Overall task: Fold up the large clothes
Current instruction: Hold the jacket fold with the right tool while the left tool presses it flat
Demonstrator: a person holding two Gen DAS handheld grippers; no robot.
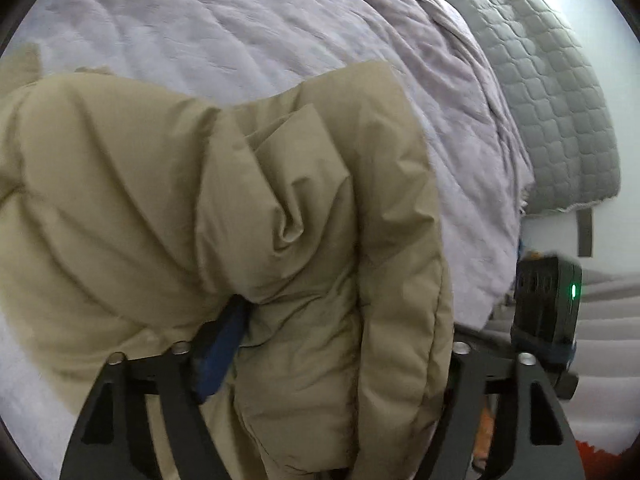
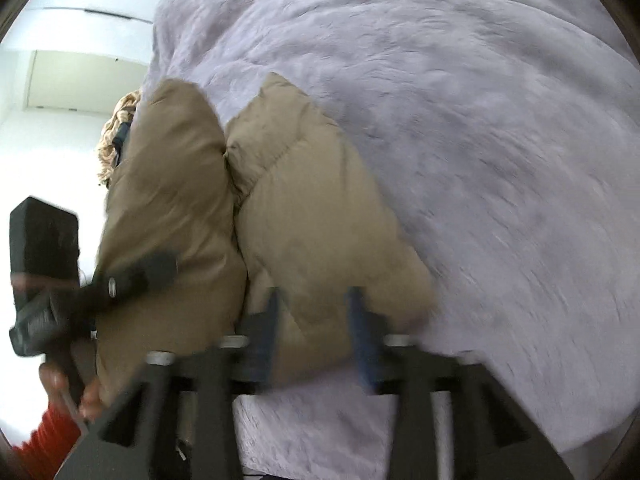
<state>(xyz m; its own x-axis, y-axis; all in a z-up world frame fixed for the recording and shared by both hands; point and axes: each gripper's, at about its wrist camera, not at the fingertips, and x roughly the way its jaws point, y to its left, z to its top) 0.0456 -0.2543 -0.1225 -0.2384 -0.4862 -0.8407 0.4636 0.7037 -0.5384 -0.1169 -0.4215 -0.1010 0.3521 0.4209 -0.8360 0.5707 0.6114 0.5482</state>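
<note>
Left wrist view first: the pale lilac fleecy bedspread [image 1: 224, 36] fills the frame, with a grey quilted cover [image 1: 552, 92] hanging off the far right edge and white wall beyond. On that spread lies my job, the big beige puffy down jacket [image 1: 168, 200], bunched and folded over itself.

From my left gripper [image 1: 332, 364] the jacket sits straight ahead and spills to the left; a thick fold runs up between the fingers. Only the blue-padded left finger [image 1: 220, 356] shows, the other is buried by fabric. The jaws stand wide and I judge nothing is pinched.

The right wrist view is blurred. The jacket's long axis runs away from me, up and slightly left, in two padded lobes split by a seam. My right gripper [image 2: 316, 340] stands apart, blue pads either side of the near lobe's edge, not pressing on it. It's the nearer tool to that hem.

Smaller bits: a fur-trimmed hood [image 2: 116, 136] at the far end, my hand [image 2: 60, 384] in an orange sleeve [image 2: 44, 440] bottom left.
</note>
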